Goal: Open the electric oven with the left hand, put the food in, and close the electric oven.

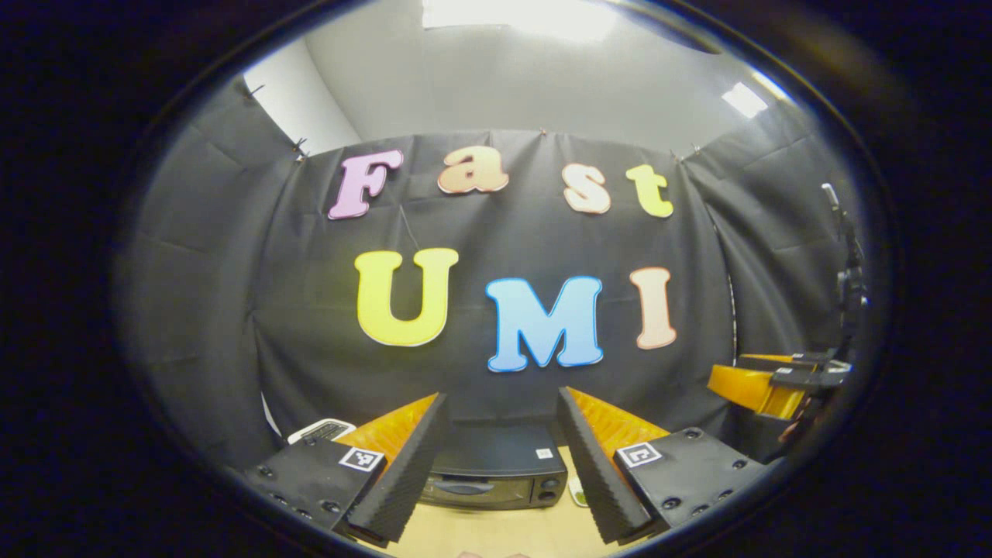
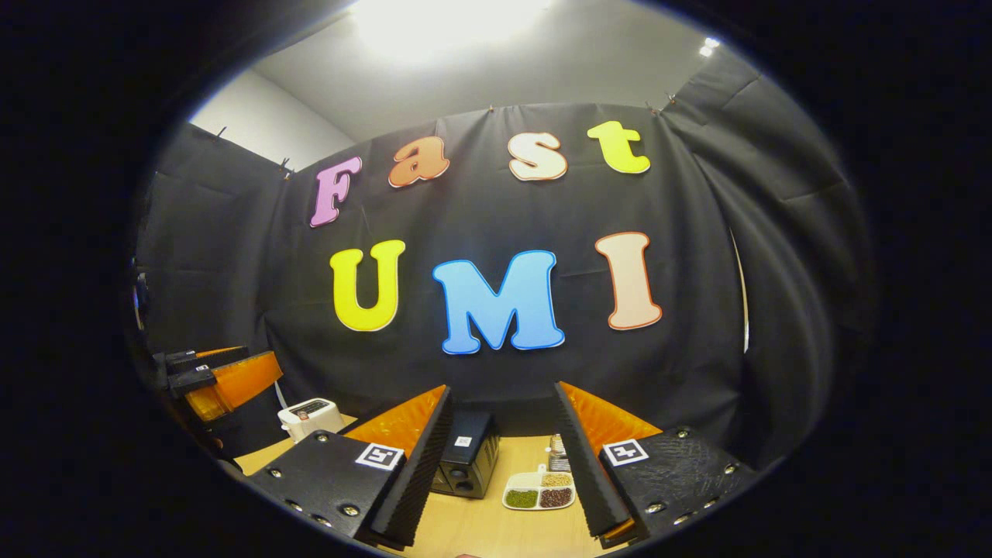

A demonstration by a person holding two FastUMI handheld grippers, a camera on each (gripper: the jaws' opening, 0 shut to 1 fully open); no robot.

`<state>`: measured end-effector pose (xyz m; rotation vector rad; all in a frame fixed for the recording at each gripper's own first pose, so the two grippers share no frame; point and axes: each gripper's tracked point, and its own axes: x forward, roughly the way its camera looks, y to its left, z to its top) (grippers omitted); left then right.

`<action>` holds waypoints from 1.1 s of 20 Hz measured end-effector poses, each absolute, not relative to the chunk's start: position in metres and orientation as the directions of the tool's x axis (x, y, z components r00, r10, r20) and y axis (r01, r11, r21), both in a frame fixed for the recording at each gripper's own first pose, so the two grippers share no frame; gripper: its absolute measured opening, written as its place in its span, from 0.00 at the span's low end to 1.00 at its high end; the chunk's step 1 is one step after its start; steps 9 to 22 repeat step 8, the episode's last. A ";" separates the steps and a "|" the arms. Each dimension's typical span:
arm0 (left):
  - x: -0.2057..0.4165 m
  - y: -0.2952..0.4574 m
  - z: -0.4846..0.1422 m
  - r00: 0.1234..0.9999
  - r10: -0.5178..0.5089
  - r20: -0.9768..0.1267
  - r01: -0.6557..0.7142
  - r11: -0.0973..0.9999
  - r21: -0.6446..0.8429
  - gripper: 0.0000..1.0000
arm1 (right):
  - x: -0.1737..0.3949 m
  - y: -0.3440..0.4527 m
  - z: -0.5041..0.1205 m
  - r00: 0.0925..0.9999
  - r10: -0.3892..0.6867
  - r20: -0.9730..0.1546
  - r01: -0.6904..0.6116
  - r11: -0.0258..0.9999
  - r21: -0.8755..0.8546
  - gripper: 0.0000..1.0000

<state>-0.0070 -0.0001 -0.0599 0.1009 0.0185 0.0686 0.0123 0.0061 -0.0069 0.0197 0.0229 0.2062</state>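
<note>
A: Start with the left gripper view. What is there?

B: The left gripper (image 1: 500, 453) is held up with its jaws wide apart and nothing between them. Past them, far across the bench (image 1: 496, 531), the oven (image 1: 496, 473) stands with its door closed. The handle (image 1: 463, 487) is a bar running across the upper part of the door. At the far right edge the right gripper (image 1: 775, 380) shows; I cannot tell its opening from here.

A: How will the oven handle?

B: I judge it a stiff, fairly heavy metal box with a hinged door. Take the handle at its middle and pull steadily, so the box does not slide on the smooth bench.

A: And the right gripper view?

B: The right gripper (image 2: 500, 457) is also spread wide and empty. The oven (image 2: 465, 461) sits just left of the gap, seen at an angle. Right of it, nearer, lies a white plate (image 2: 540, 490) with compartments holding green, tan and dark food. A white toaster (image 2: 310, 417) stands far left, beside the left gripper (image 2: 225, 380).

A: Where to hold the plate?

B: Likely light, rigid and slick; pinch the rim and keep it level, or the loose food may spill.
</note>
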 end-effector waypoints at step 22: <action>-0.015 0.043 -0.072 0.997 0.041 -0.066 -0.037 0.998 0.059 0.94 | 0.002 0.031 -0.006 0.989 0.147 -0.031 -0.146 0.989 0.029 0.97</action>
